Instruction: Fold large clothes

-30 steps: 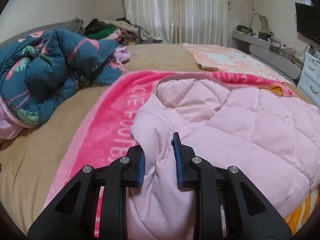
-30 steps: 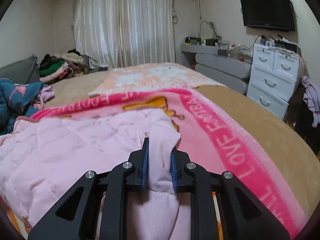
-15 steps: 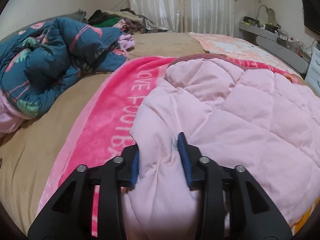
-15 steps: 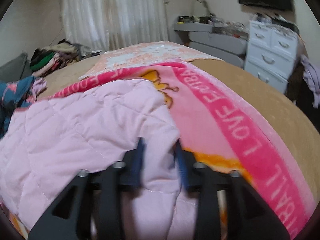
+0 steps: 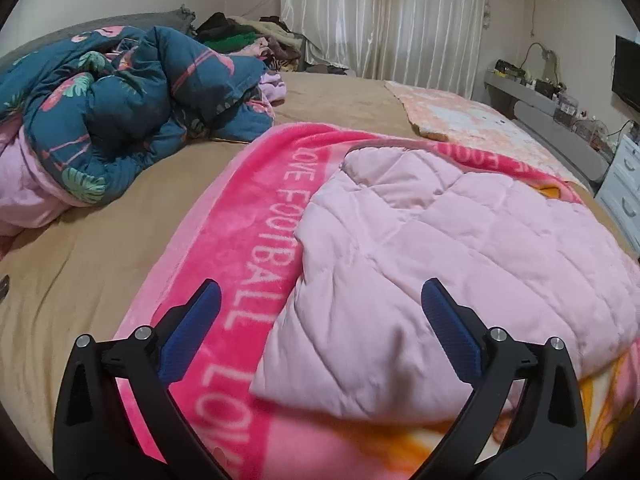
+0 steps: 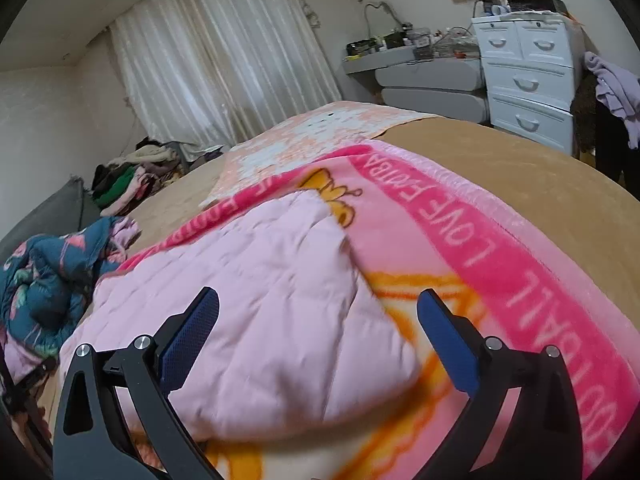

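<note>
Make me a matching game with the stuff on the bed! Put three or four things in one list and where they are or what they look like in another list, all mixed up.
Things:
1. pink quilted jacket
2. hot pink blanket
3. dark blue flowery quilt
4. left gripper

Descriptions:
A. crumpled in a heap at the left side of the bed
B. fingers spread wide, holding nothing
C. lying folded on top of the blanket
D. has big letters saying LOVE FOOTBALL

Pairs: 1-C, 2-D, 3-A, 4-B
</note>
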